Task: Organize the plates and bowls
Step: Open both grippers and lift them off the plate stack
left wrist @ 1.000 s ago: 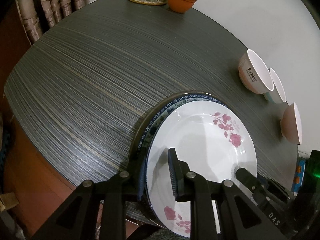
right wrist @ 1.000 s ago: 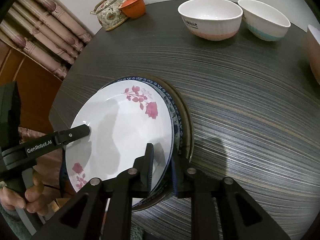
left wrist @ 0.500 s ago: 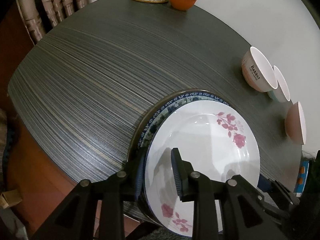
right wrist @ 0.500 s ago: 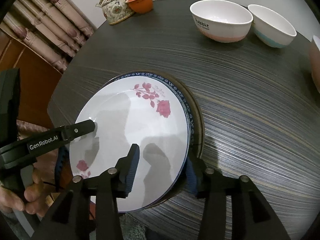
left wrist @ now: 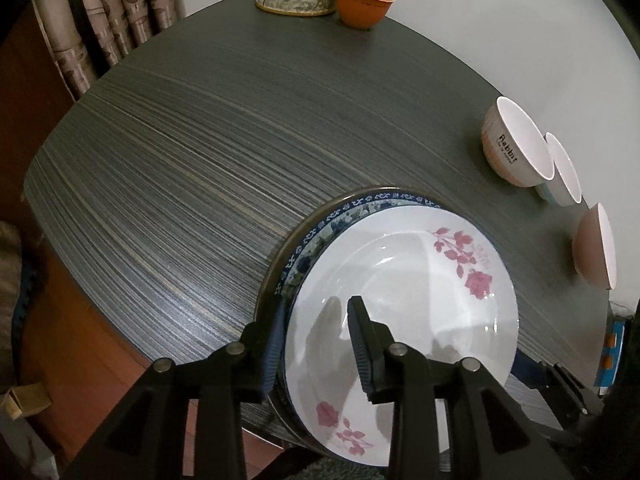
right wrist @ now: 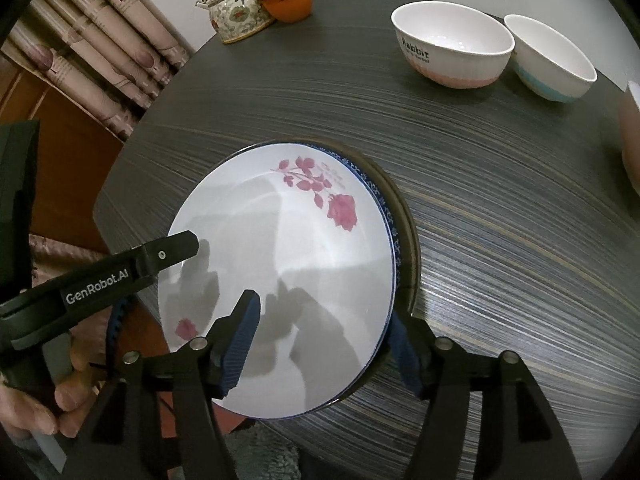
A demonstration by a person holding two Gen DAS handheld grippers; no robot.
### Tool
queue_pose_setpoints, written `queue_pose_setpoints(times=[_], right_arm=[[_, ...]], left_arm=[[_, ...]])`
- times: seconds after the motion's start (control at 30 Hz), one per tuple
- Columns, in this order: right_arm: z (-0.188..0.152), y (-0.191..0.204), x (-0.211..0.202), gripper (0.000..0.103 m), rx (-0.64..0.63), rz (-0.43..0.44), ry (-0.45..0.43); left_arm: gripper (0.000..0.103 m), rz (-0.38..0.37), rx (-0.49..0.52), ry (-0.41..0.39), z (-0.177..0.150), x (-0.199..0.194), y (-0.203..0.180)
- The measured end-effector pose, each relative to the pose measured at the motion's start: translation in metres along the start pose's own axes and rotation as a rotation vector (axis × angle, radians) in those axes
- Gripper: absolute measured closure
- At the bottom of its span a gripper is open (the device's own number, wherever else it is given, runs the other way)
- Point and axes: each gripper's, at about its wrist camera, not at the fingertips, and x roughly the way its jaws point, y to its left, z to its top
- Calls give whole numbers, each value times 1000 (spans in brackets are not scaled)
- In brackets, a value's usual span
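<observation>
A white plate with pink roses lies on top of a blue-patterned plate and a dark-rimmed one, near the table's front edge. My left gripper straddles the stack's near-left rim. Its jaws are opening, one pad over the white plate, the other outside the rim. My right gripper straddles the near-right rim, and its jaws are opening wide with clear gaps to the plate. In the right wrist view the left gripper's upper finger reaches over the plate's left rim.
The dark striped table holds a "Rabbit" bowl, a blue-banded bowl and a pink bowl at the right. A floral teapot and an orange lidded cup stand at the back. A person's hand holds the left gripper.
Both grippers' jaws have widened around the plate rim, the right one far more. The rose plate now sits more squarely over the stack.
</observation>
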Motion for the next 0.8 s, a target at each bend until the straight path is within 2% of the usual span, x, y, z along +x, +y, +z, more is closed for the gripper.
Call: queue_pose_setpoints(times=[0.33,0.43,0.57,0.8], right_arm=[[2,0,1,39,-15,-24,1],[2,4,-4,35,-41,-39,-27],[0,3,-12,31,-54,-41,-53],[-9,-17,-23,31,-14,-48,-81]], left_arm=[[71,5,-17,-24,-1,-10,7],[71,8,-13,-32,-2,-13,4],[71,11,2,-42,-4,-15,-4],[71,11,44,-58,-6,-21,-26]])
